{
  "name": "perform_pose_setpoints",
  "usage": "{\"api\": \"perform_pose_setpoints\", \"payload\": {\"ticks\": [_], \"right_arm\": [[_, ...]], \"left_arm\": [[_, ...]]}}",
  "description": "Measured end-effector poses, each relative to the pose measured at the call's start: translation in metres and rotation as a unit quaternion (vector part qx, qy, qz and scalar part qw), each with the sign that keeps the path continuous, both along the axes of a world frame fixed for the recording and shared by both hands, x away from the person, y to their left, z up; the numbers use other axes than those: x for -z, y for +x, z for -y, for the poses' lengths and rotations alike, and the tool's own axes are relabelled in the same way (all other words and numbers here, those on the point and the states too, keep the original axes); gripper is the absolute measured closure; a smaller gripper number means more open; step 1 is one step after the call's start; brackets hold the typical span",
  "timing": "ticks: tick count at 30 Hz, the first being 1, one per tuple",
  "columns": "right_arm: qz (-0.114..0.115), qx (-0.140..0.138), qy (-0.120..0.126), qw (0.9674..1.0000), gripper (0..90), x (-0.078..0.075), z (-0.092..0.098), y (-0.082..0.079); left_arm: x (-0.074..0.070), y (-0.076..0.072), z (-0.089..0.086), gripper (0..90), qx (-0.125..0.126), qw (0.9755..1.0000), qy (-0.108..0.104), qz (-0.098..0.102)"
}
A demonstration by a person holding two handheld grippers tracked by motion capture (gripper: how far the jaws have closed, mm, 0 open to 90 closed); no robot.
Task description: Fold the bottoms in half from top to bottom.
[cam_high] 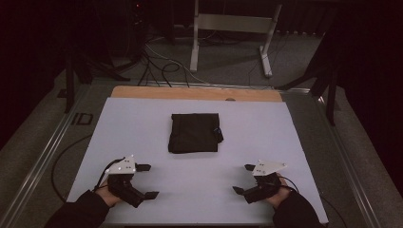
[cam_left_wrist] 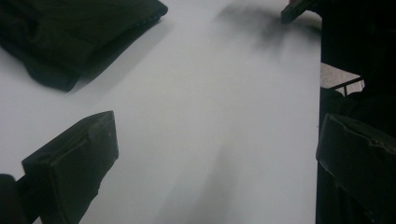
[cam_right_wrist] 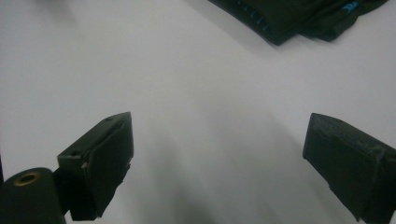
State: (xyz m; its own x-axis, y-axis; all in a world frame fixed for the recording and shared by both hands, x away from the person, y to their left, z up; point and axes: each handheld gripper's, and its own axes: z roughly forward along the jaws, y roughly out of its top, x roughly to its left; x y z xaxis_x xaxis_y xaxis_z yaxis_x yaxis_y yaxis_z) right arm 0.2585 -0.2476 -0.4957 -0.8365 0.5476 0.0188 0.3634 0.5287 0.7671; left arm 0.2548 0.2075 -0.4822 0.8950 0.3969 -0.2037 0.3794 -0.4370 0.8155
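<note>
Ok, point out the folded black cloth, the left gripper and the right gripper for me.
folded black cloth [cam_high: 195,132], high view, middle of the top layer.
left gripper [cam_high: 147,181], high view, midway between its open fingertips.
right gripper [cam_high: 243,178], high view, midway between its open fingertips.

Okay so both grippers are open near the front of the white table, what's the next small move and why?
Probably bring both grippers forward to the folded black cloth. The left gripper and right gripper sit open and empty on the near side of the white table, clear of the cloth, the one thing lying on it.
</note>
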Motion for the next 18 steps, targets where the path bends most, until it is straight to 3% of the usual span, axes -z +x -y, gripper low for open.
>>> {"api": "perform_pose_setpoints", "payload": {"ticks": [18], "right_arm": [[0.001, 0.031, -0.011, 0.9995, 9.0, 0.005, 0.028, -0.009]], "left_arm": [[0.002, -0.007, -0.018, 0.0, -0.001, 0.9999, 0.014, -0.005]]}}
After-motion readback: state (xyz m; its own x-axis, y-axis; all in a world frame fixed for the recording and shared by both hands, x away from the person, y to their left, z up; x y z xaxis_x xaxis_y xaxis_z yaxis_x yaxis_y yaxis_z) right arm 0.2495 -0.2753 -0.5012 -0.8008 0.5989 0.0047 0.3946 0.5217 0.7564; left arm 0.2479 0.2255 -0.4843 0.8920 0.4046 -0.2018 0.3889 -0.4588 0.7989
